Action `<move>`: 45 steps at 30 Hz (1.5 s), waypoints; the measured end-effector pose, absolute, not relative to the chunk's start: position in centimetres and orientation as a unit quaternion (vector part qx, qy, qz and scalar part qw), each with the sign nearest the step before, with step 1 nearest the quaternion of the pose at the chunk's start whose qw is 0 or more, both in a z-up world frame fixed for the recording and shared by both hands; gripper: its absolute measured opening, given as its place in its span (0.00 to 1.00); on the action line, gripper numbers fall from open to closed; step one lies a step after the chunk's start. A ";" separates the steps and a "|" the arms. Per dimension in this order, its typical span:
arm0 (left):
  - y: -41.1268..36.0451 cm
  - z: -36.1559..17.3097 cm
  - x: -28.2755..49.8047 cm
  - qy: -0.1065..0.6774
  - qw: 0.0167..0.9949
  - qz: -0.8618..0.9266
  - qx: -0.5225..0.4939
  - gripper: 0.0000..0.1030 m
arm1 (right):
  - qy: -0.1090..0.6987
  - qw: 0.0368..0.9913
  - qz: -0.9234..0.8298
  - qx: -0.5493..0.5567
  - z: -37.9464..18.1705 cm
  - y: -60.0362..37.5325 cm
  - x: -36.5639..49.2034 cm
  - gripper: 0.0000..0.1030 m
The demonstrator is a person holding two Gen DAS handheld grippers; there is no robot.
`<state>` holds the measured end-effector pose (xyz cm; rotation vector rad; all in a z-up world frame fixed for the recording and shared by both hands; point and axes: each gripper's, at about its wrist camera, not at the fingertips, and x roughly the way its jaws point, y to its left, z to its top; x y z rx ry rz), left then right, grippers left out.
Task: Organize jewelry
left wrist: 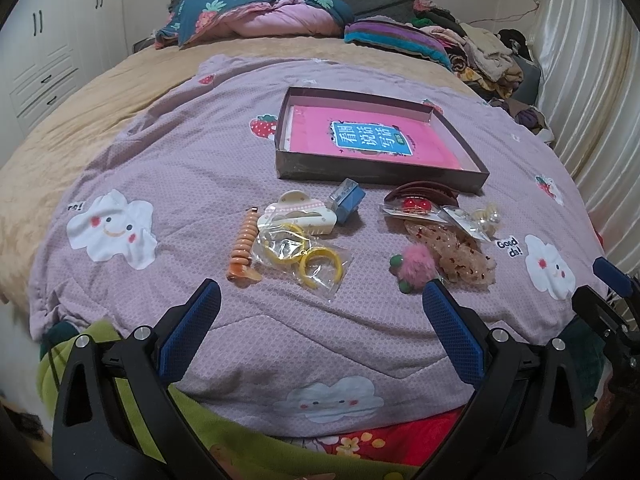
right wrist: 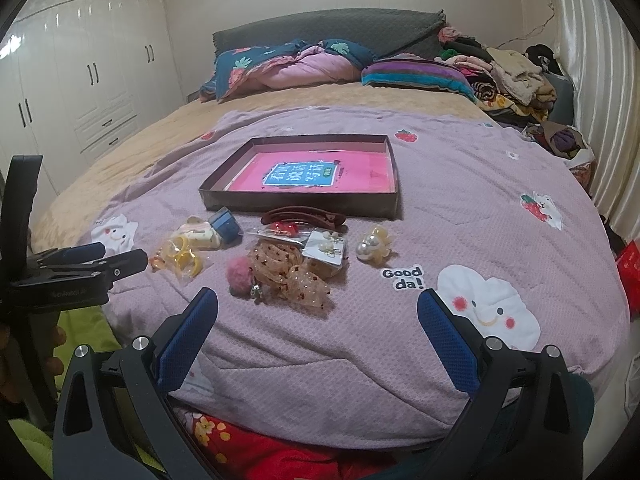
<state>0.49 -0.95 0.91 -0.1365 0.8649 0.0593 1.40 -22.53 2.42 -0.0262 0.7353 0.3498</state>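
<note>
Both grippers gape wide, holding nothing. From my left gripper, the bagged yellow plastic bangles lie just ahead at 12 o'clock, long axis toward 5; shallow brown cardboard tray beyond. Right gripper farther off; I'd go left.

My quilt is matt waffle-textured cloth; the yellow bangles lie in glossy clear plastic; the pompom looks fluffy.
</note>
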 end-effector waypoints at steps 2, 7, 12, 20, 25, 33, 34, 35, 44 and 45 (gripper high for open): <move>-1.0 0.8 0.3 0.419 0.905 0.028 -0.067 0.92 | 0.357 0.919 0.166 -0.012 2.4 -22.8 1.6 0.96; -1.0 0.5 1.6 0.420 0.905 0.026 -0.067 0.92 | 0.357 0.921 0.155 -0.005 2.6 -23.6 2.4 0.96; -1.0 0.3 2.9 0.424 0.903 0.021 -0.070 0.92 | 0.356 0.924 0.141 -0.001 2.6 -24.8 3.2 0.96; -0.6 0.1 5.2 0.428 0.901 0.022 -0.066 0.92 | 0.364 0.921 0.134 0.018 2.7 -26.1 5.0 0.96; -0.1 0.1 7.2 0.432 0.900 0.017 -0.061 0.92 | 0.367 0.920 0.132 0.021 2.6 -26.4 6.5 0.96; -0.2 -0.8 10.1 0.442 0.895 -0.023 -0.049 0.92 | 0.380 0.914 0.139 0.019 1.8 -26.2 8.2 0.96; -0.3 -1.0 10.5 0.443 0.895 -0.025 -0.043 0.92 | 0.382 0.913 0.141 0.019 1.7 -26.1 8.4 0.96; -0.5 -1.1 10.7 0.444 0.895 -0.030 -0.036 0.92 | 0.384 0.912 0.144 0.020 1.7 -26.0 8.6 0.96; -1.8 -2.7 13.3 0.475 0.875 -0.077 0.048 0.77 | 0.414 0.895 0.166 0.028 0.3 -25.0 10.7 0.96; -2.0 -2.8 13.4 0.478 0.873 -0.082 0.052 0.73 | 0.421 0.891 0.168 0.032 0.0 -24.8 10.9 0.96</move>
